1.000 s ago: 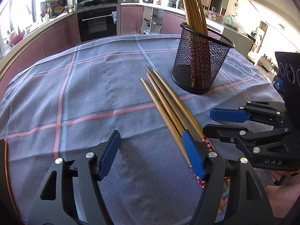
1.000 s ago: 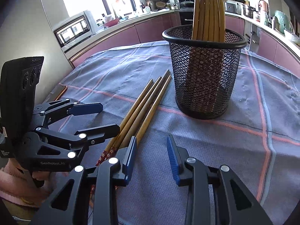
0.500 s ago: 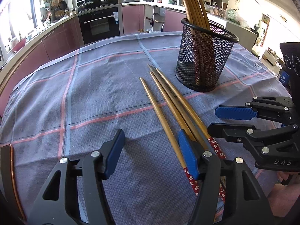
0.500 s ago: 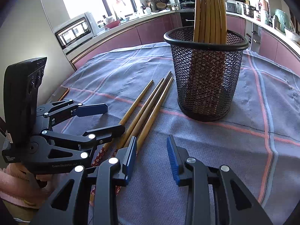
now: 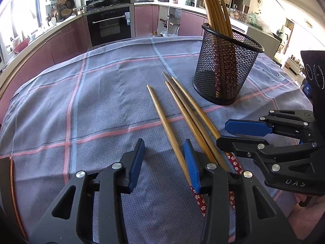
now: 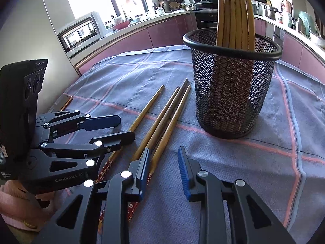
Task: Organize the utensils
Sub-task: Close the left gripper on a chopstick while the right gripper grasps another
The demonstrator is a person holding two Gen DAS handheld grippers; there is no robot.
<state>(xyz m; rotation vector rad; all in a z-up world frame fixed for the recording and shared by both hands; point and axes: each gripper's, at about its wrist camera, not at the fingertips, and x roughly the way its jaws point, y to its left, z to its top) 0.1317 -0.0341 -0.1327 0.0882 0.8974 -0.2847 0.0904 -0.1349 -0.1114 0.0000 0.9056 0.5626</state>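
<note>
While the left claw (image 5: 164, 160) hangs low over the table (image 5: 101, 105), its blue pads (image 5: 137, 162) are closing, moderately apart with only cloth in the gap. In the left wrist view, four loose chopsticks (image 5: 182, 118) lie on the checked cloth with their tips toward the black mesh holder (image 5: 225, 71). One chopstick (image 5: 164, 122) lies apart from the other three; it runs down to the inner face of the claw's right pad and passes under that finger, not between the pads. The other three lie close together just right of that finger, their red flowered ends partly hidden. The right claw (image 5: 233, 132) reaches in from the right above those three. More chopsticks stand upright in the holder.

In the right wrist view, the right claw (image 6: 164, 168) is closing too, narrow, nothing between its pads. The bundle of three runs under its left finger (image 6: 143, 166), outside the gap. The left claw (image 6: 121, 128) sits at left over the separate chopstick. The holder stands well ahead on the cloth.
</note>
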